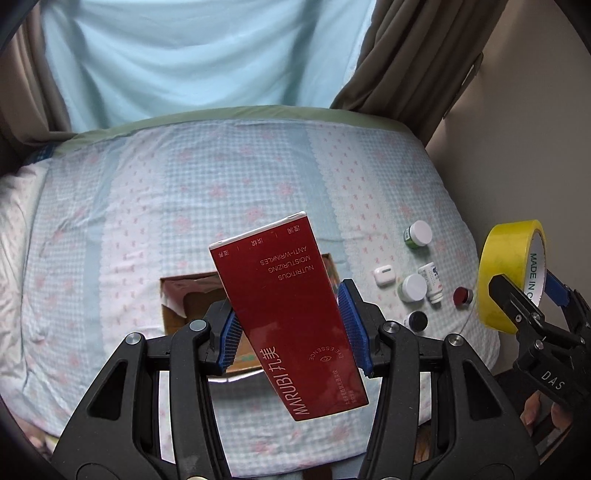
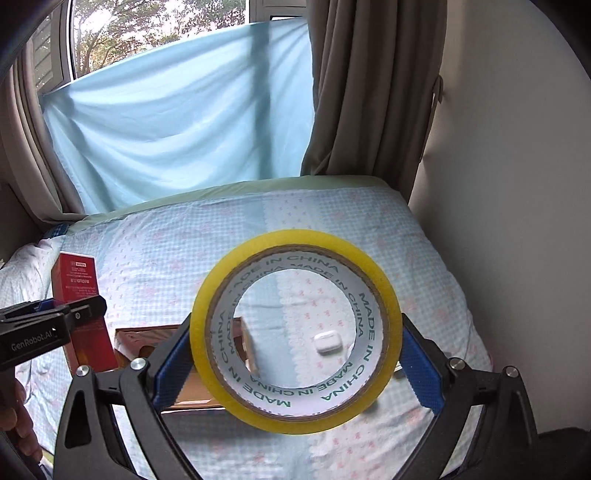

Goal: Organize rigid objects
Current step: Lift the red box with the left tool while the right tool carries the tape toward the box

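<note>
A home bedroom is shown: a bed (image 2: 221,251) under a checked floral sheet lies beneath the tool, with brown curtains (image 2: 354,92) and a window (image 2: 147,26) beyond.

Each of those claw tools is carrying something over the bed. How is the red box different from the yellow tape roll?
The red box is a flat-sided carton with printed lettering; the yellow tape roll is a ring you can see the bed through. The box is gripped low on its narrow sides by the left gripper and tilts; the roll is pinched across its full width by the right gripper, its hole facing that camera. Both are held up off the bedsheet.
</note>
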